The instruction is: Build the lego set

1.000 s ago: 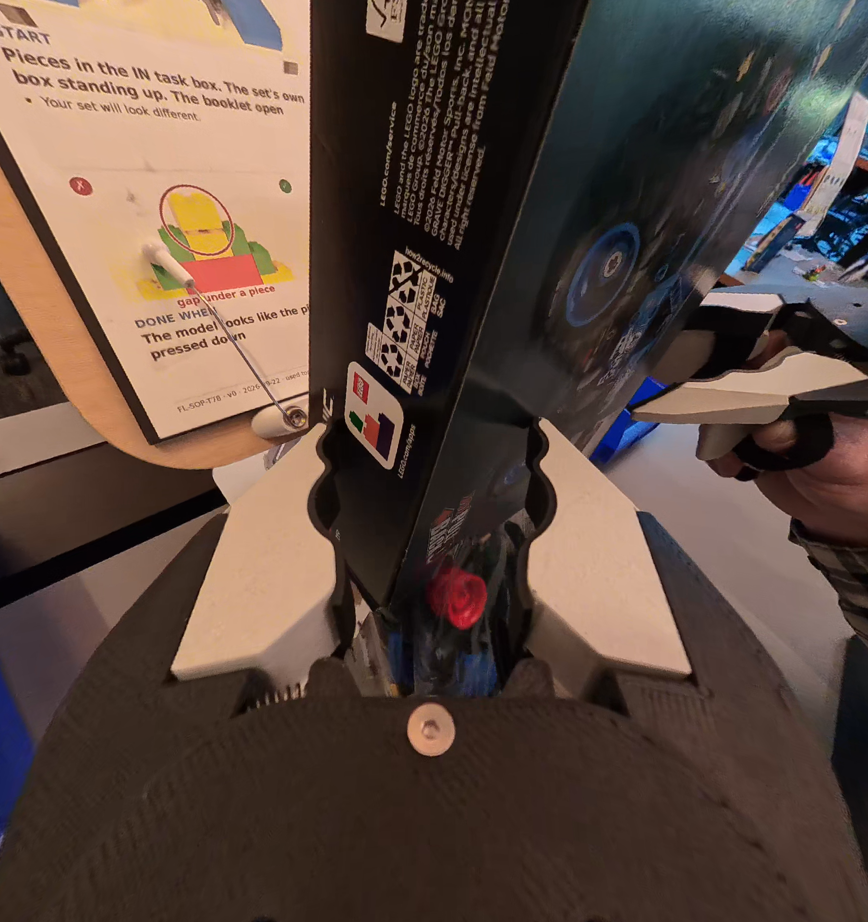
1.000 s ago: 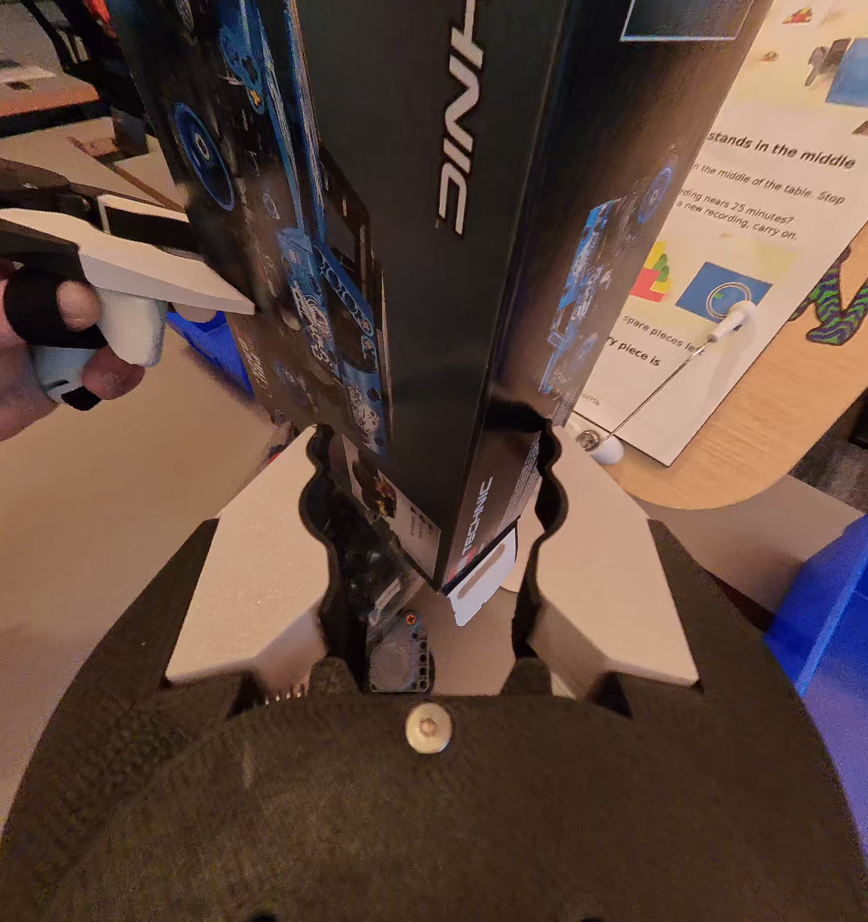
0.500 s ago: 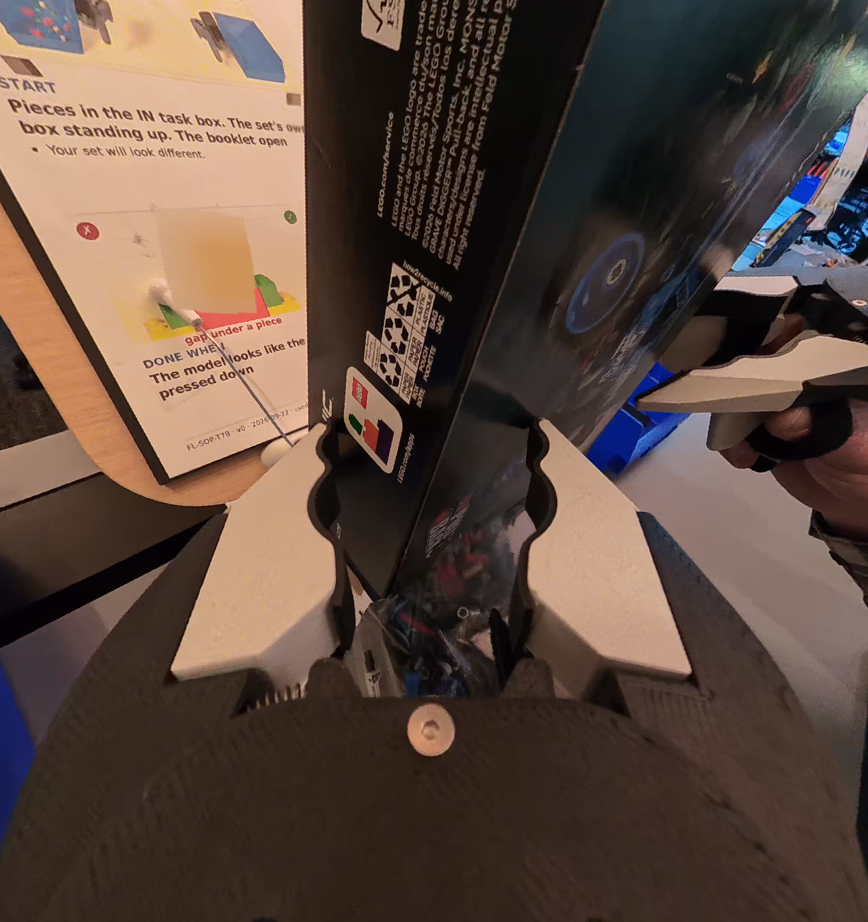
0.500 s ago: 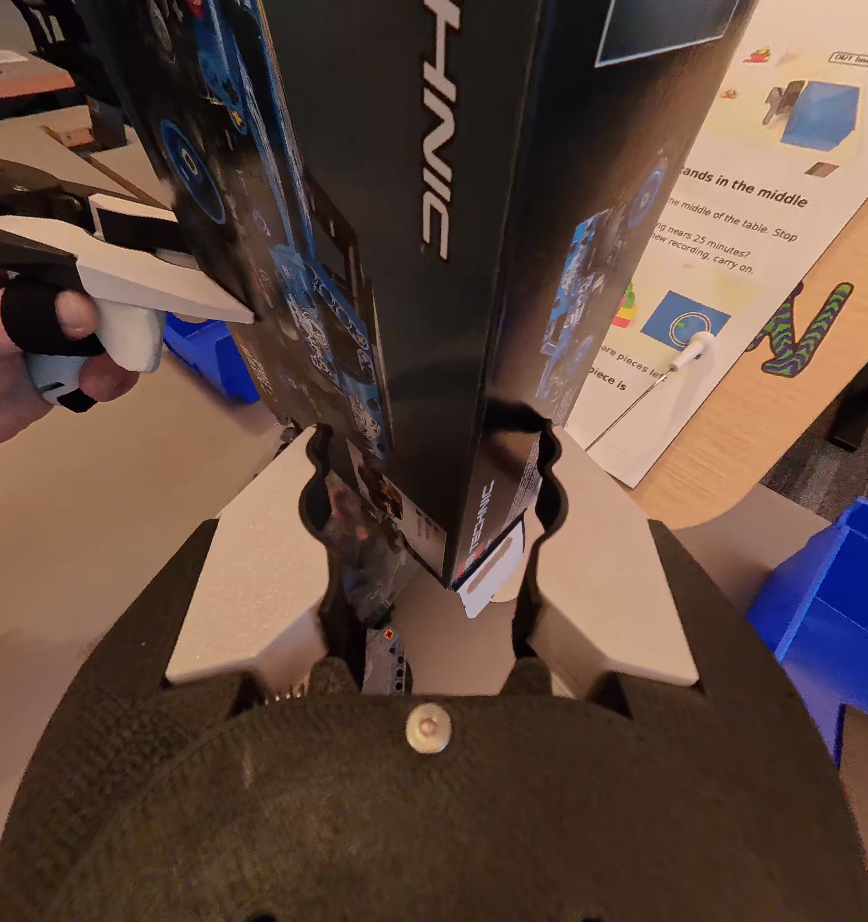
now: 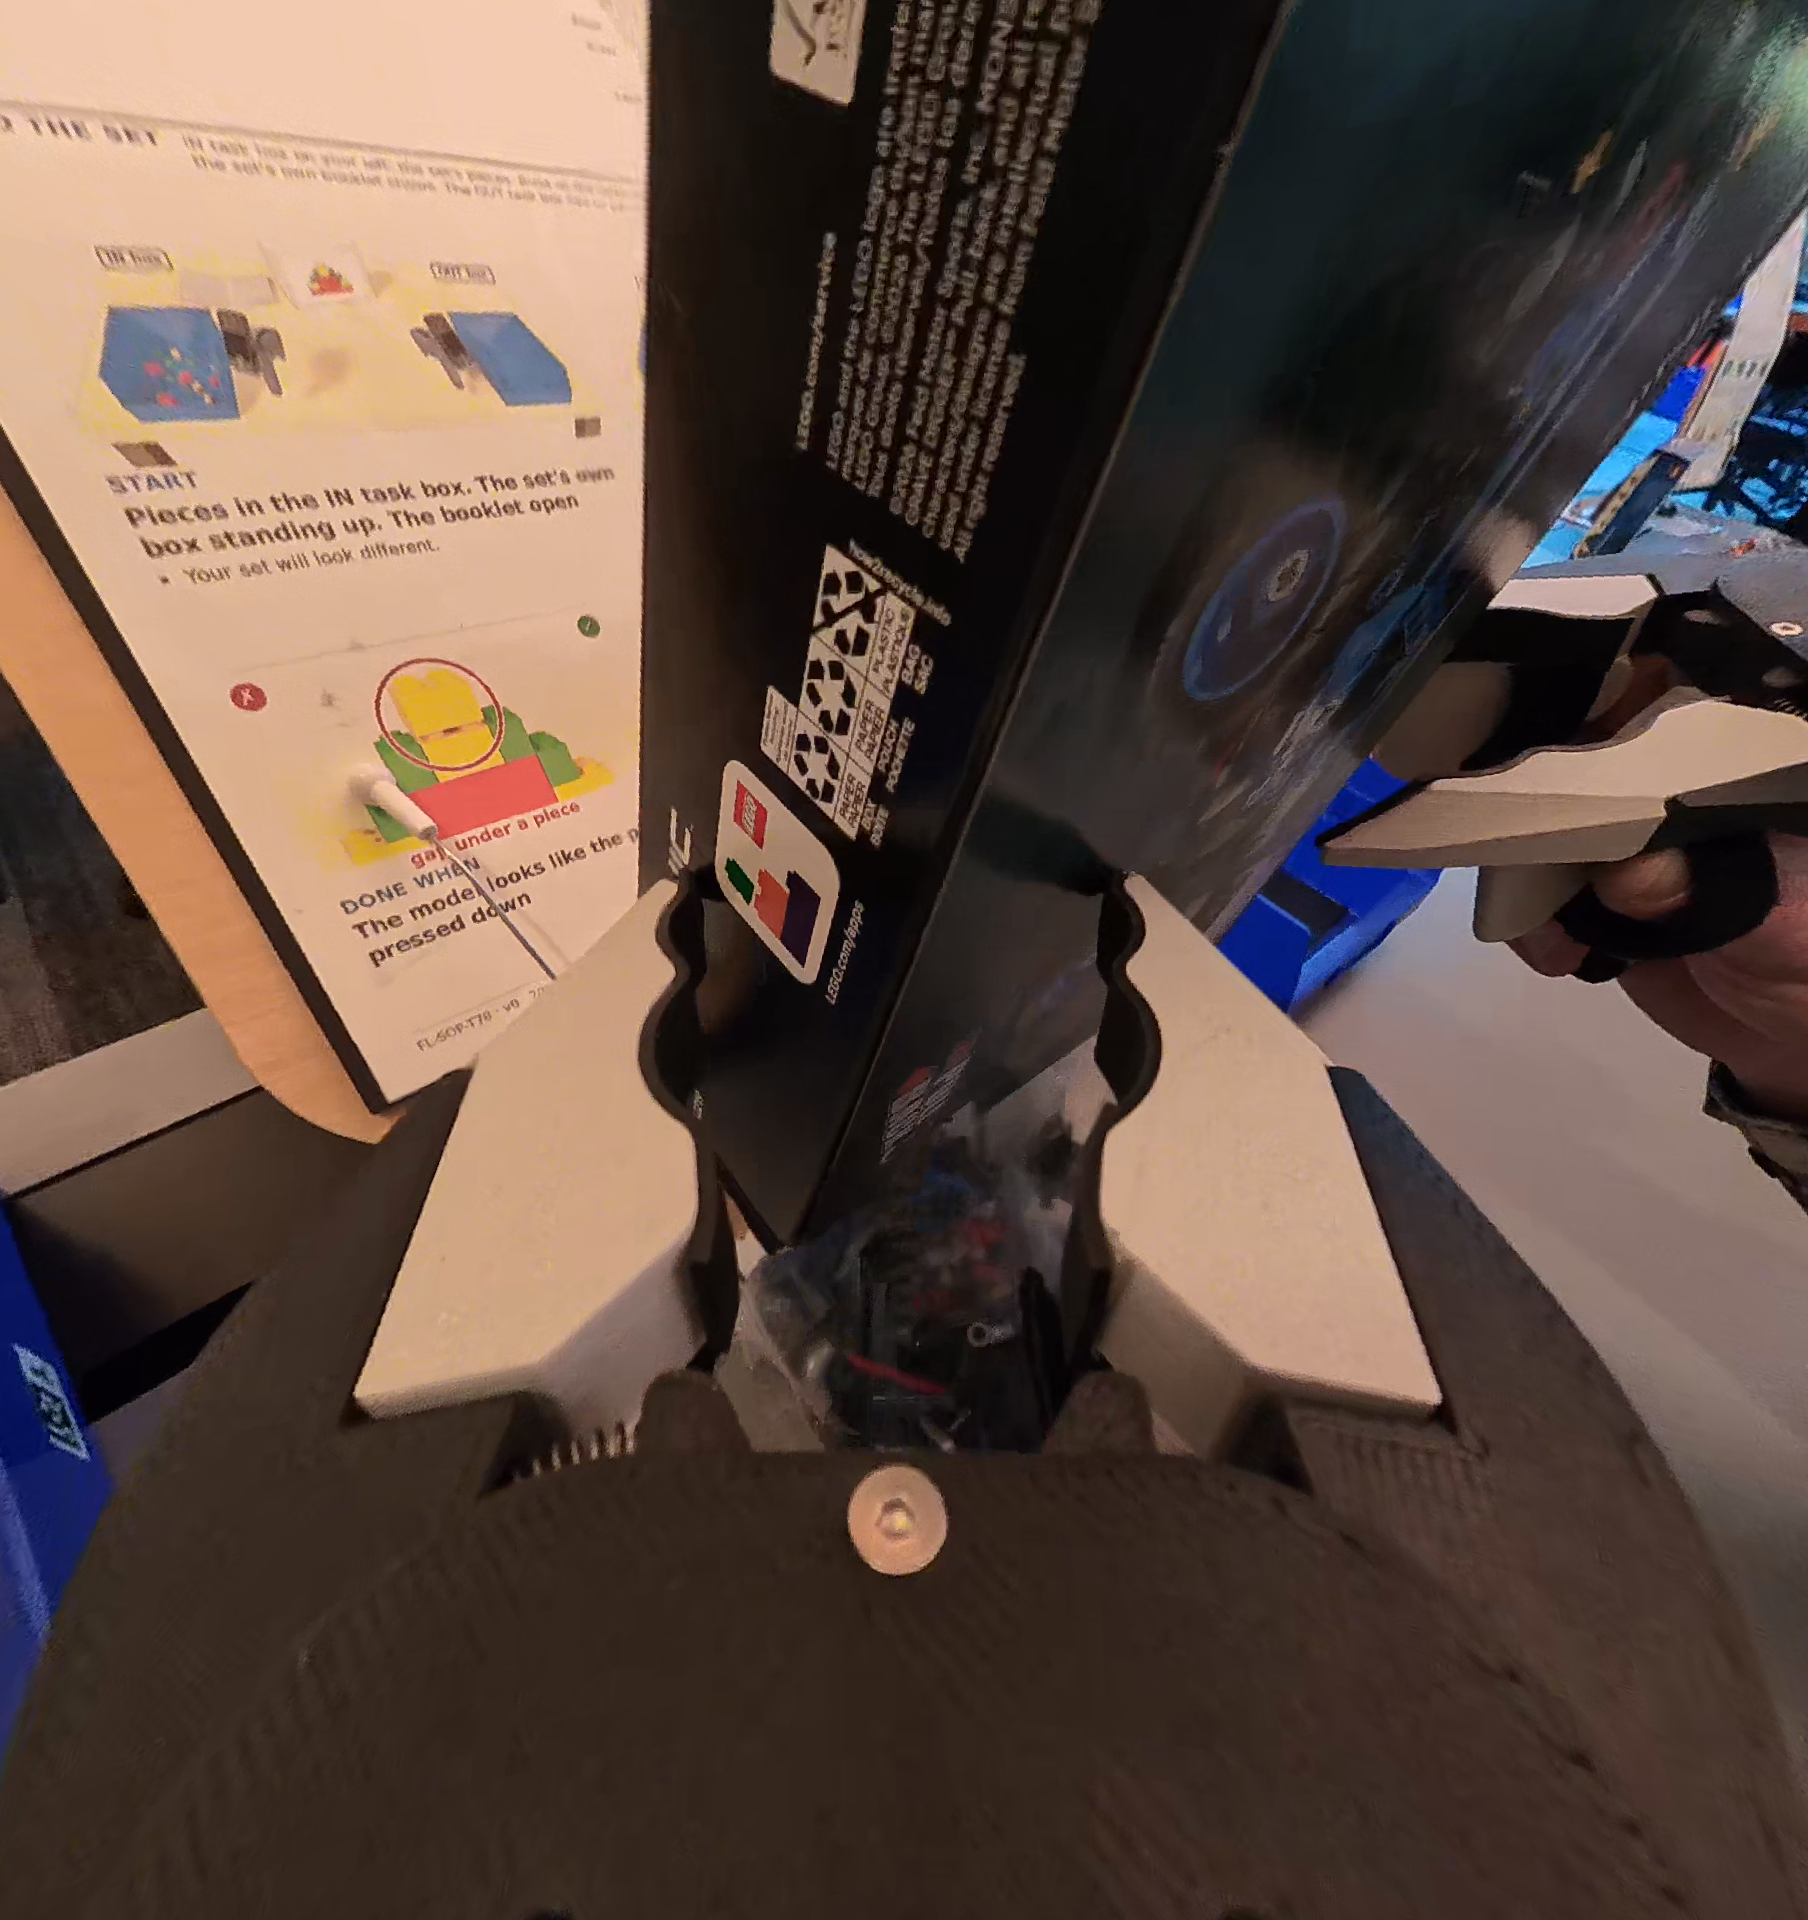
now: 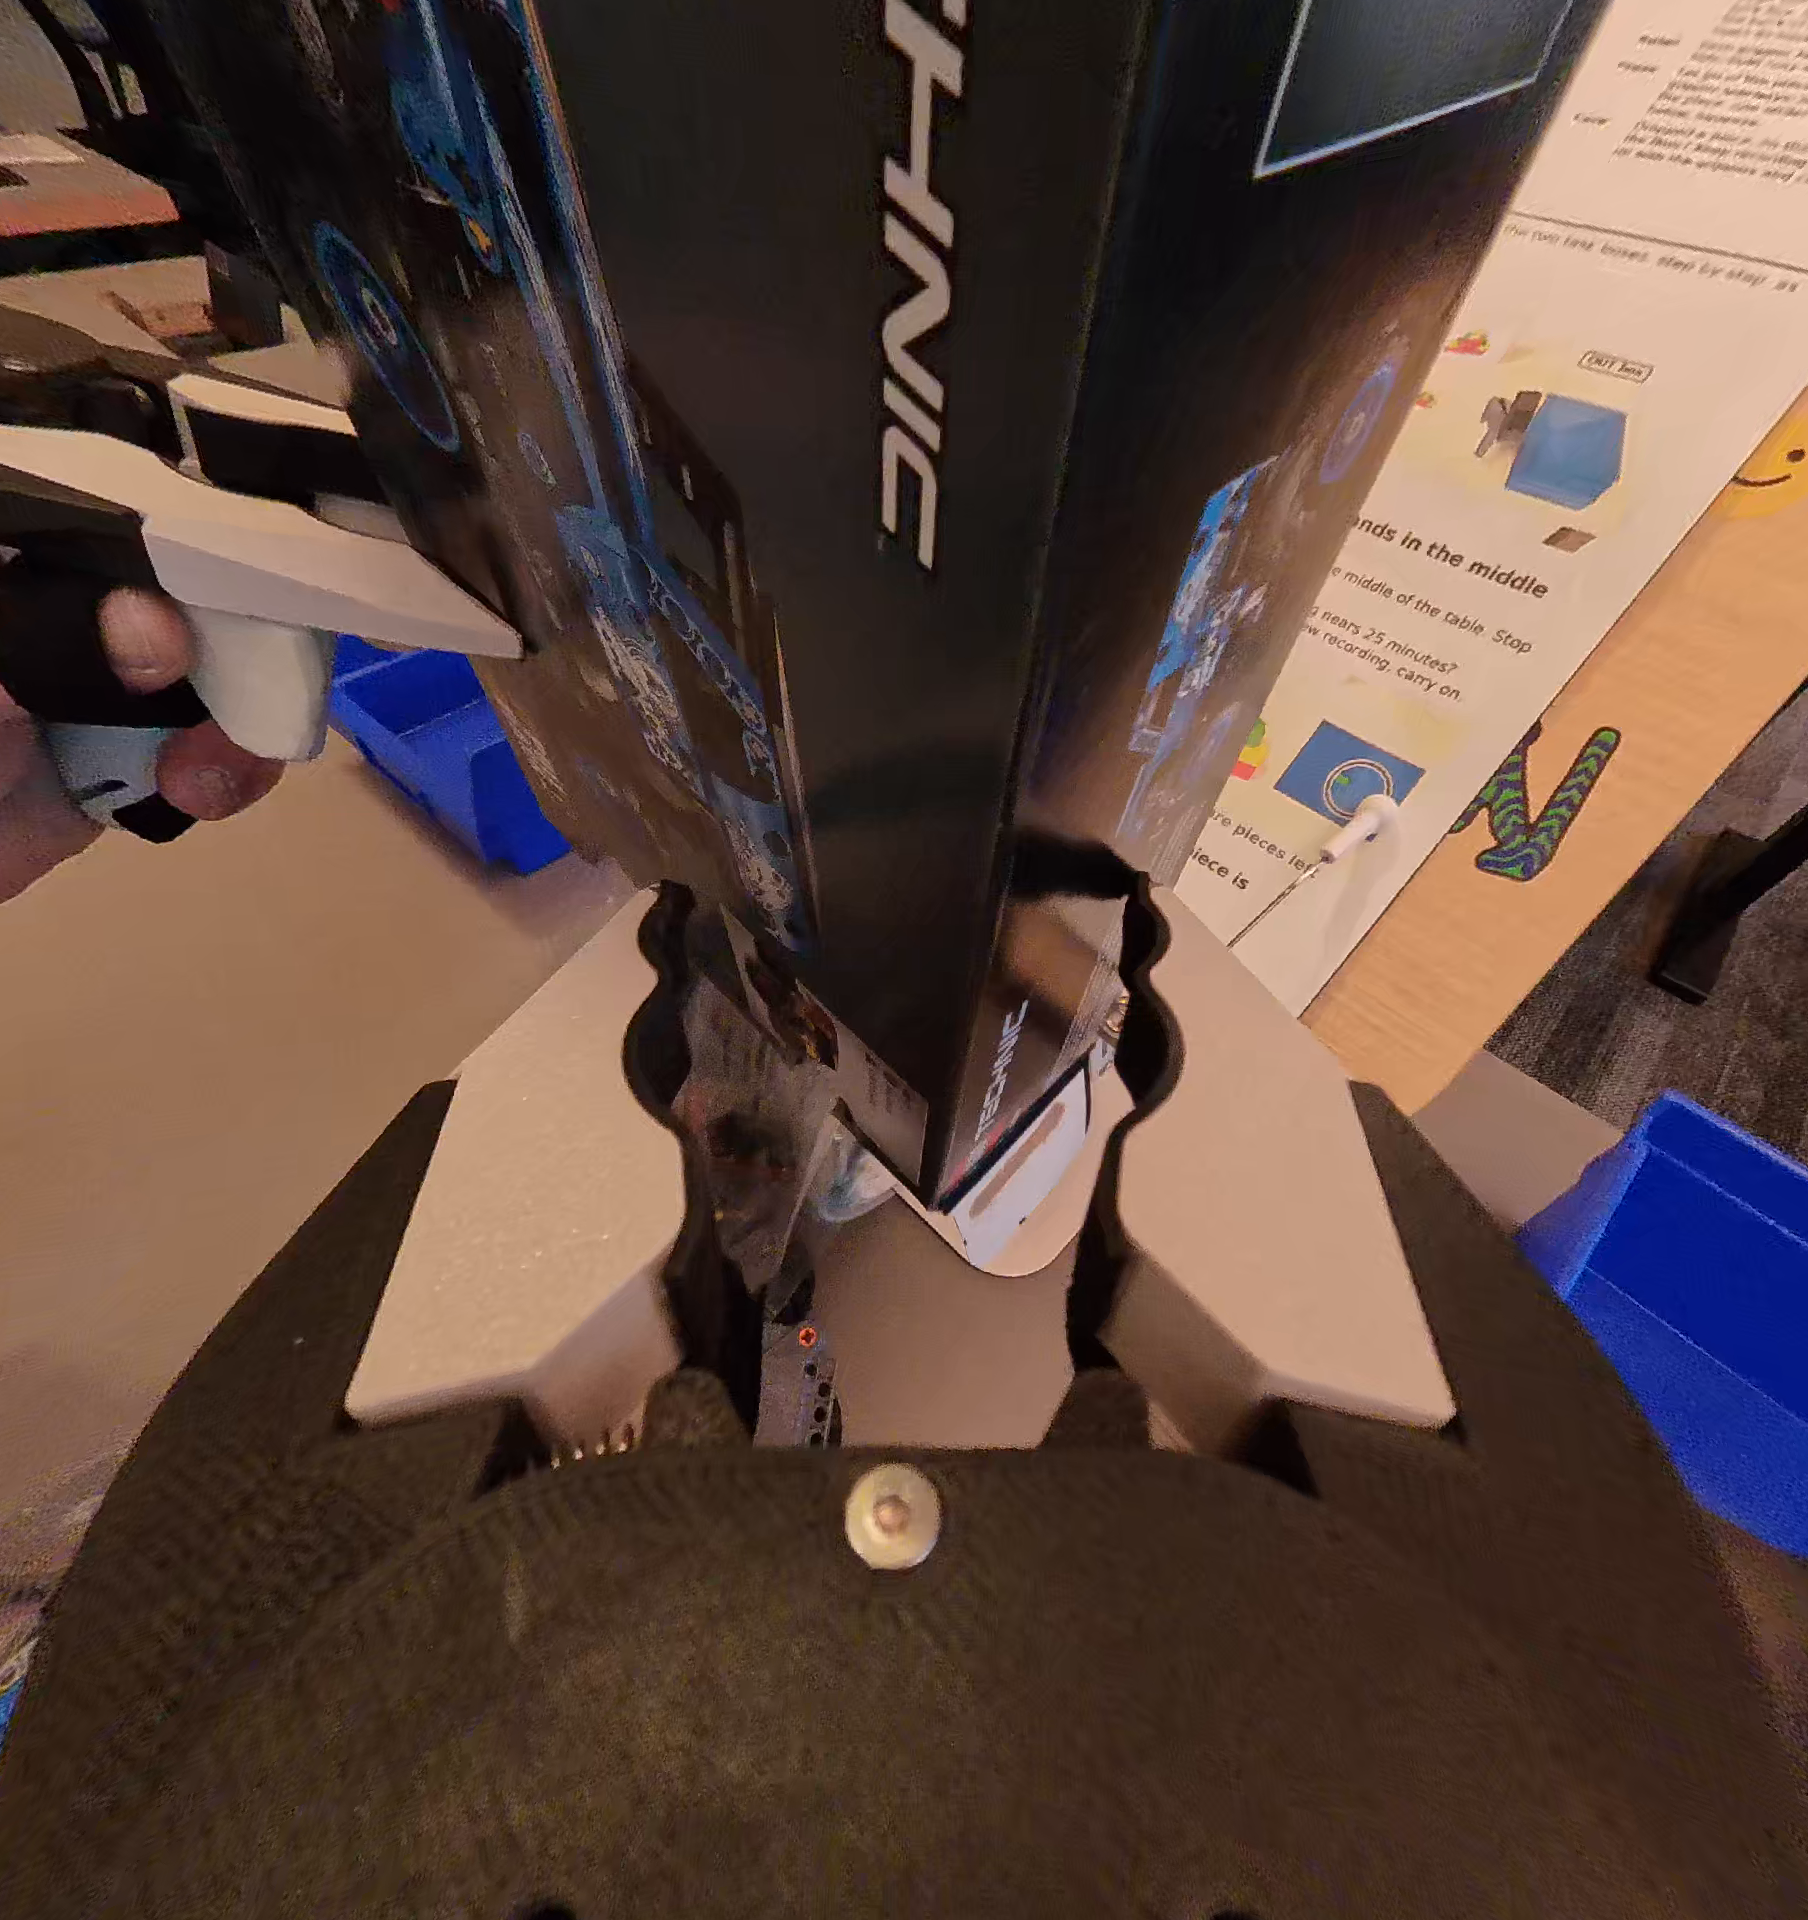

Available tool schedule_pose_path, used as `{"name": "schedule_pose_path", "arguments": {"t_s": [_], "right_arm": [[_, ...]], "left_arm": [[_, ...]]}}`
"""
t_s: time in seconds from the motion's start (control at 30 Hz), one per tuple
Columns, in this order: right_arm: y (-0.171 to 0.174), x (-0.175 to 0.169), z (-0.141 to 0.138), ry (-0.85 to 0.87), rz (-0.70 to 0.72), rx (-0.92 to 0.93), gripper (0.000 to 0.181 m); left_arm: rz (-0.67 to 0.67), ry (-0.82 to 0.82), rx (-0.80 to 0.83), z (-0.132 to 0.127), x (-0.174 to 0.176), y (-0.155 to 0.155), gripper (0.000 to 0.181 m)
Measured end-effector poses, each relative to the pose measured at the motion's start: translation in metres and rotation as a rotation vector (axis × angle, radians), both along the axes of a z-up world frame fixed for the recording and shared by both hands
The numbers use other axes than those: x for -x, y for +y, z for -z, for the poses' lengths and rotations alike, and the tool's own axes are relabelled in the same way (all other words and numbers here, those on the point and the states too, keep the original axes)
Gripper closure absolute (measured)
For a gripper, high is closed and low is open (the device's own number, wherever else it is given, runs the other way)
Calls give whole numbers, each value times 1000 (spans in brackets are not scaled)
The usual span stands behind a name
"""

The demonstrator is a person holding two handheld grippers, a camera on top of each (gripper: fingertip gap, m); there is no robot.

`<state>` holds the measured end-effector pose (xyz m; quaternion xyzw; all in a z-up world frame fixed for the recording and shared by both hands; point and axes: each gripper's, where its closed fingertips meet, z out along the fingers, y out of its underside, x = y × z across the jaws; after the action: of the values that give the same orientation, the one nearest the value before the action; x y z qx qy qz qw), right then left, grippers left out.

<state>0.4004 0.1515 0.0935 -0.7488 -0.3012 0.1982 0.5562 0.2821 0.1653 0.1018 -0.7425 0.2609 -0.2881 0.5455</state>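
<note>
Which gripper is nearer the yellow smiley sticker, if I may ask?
Right: the right gripper grips the box on the side toward the sticker; the left gripper clamps its far side.

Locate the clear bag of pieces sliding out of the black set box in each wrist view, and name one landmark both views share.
Left wrist view: the bag of pieces hangs from the open bottom of the black set box, low centre, between the left gripper fingers.
Right wrist view: the bag shows low centre-left, under the box, inside the right gripper.
Shared landmark: the white instruction poster behind the box.
</note>
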Motion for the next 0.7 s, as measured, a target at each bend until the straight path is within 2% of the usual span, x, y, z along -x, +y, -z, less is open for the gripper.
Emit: {"name": "schedule_pose_path", "arguments": {"t_s": [0.33,0.7], "right_arm": [[-4,-2,-8,-13,2,-24,99],[-13,-8,-45,-30,25,-126,96]], "left_arm": [[4,24,-34,-8,-3,-3,107],[29,8,-102,-38,-11,-12,107]]}}
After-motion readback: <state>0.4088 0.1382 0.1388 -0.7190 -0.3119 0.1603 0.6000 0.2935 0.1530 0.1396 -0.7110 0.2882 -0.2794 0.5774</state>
